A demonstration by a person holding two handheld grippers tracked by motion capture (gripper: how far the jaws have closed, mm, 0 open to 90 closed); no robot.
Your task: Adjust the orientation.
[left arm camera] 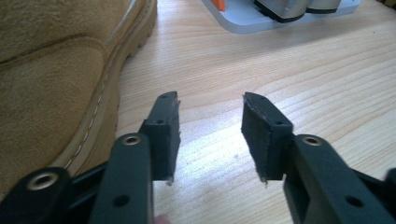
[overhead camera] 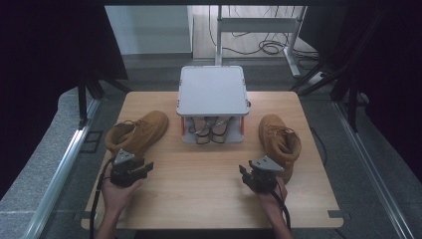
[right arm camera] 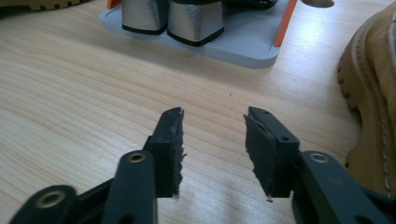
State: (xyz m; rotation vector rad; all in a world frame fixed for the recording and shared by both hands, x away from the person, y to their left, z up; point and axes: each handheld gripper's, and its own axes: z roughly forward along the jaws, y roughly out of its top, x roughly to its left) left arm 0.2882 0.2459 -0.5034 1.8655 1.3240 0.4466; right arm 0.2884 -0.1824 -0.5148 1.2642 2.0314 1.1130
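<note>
A light wooden table (overhead camera: 209, 174) is seen from above, with a tan suede boot at each side and a small grey two-level shoe rack (overhead camera: 213, 92) at the back centre, a pair of shoes (overhead camera: 208, 130) tucked on its lower shelf. The left boot (overhead camera: 138, 133) lies just beyond the left gripper (overhead camera: 148, 168), its long axis slanted so that the toe points toward the rack and the collar toward the table's left edge. In the left gripper view the same boot (left arm camera: 51, 88) is found at the left of the jaws, its sole edge running alongside them; the jaws are parted to a middling width with only bare wood between them, and nothing is held. The right boot (overhead camera: 280, 139) stands just behind and outward of the right gripper (overhead camera: 244, 174), its long axis running roughly front to back, toe toward the rack. In the right gripper view this boot (right arm camera: 371, 102) appears at the right edge, beside the jaws rather than ahead of them; these jaws too are parted midway and empty. Each boot is nearest to the hand on its own side. For a grasp, it is judged that each gripper must be turned outward toward its boot, since both currently point inward along the table.
</note>
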